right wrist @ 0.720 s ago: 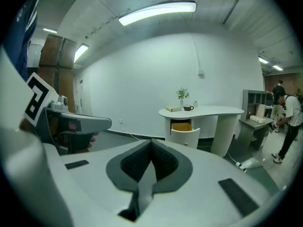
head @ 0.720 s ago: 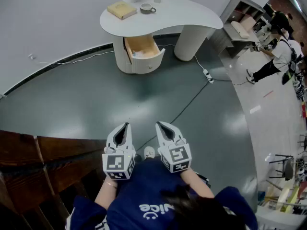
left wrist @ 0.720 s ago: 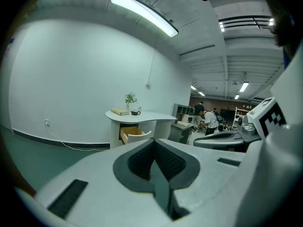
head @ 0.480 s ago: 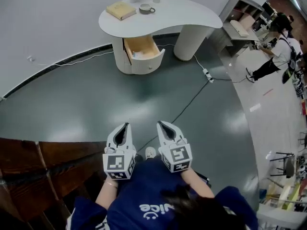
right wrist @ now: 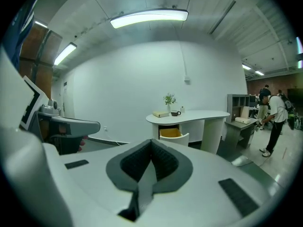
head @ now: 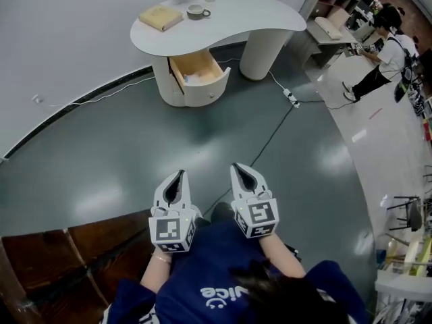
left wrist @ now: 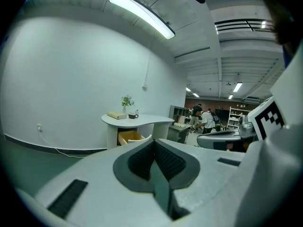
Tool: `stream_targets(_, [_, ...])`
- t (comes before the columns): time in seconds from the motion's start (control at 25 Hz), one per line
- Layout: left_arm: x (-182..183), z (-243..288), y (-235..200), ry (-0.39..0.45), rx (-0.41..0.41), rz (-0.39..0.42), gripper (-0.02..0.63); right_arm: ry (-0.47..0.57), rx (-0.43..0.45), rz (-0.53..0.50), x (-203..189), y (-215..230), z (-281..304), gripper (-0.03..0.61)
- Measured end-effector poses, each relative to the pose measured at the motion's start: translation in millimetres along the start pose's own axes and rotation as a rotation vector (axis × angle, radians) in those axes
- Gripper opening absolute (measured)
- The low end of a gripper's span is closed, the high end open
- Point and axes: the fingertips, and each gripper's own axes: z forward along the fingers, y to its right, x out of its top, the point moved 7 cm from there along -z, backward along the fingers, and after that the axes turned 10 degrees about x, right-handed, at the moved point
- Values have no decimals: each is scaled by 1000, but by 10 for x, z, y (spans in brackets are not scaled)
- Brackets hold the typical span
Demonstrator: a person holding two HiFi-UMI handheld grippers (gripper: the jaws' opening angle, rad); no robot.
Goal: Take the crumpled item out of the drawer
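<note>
Pale and crumpled, the item (head: 191, 79) lies in the open wood-lined drawer (head: 210, 85) under the rounded white worktop (head: 236, 19), well apart from me. Glossy dark floor (head: 135, 154) lies bare between us, one cable (head: 266, 144) crossing it. Since earlier, the wooden panelling (head: 67, 262) has slid back. My left hand-held gripper (head: 178, 175) and right hand-held gripper (head: 242, 170) are closed and empty.

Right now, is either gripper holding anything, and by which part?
Nothing is held. The left gripper and right gripper are both shut, empty, far from the drawer.
</note>
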Motion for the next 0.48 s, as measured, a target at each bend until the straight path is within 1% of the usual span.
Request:
stream_targets(0.24, [53, 129, -120, -3, -1, -6, 5, -7, -2, 10, 7, -13, 86, 8])
stream_targets(0.48, [45, 363, -74, 0, 38, -16, 5, 4, 30, 11, 41, 270, 350, 8])
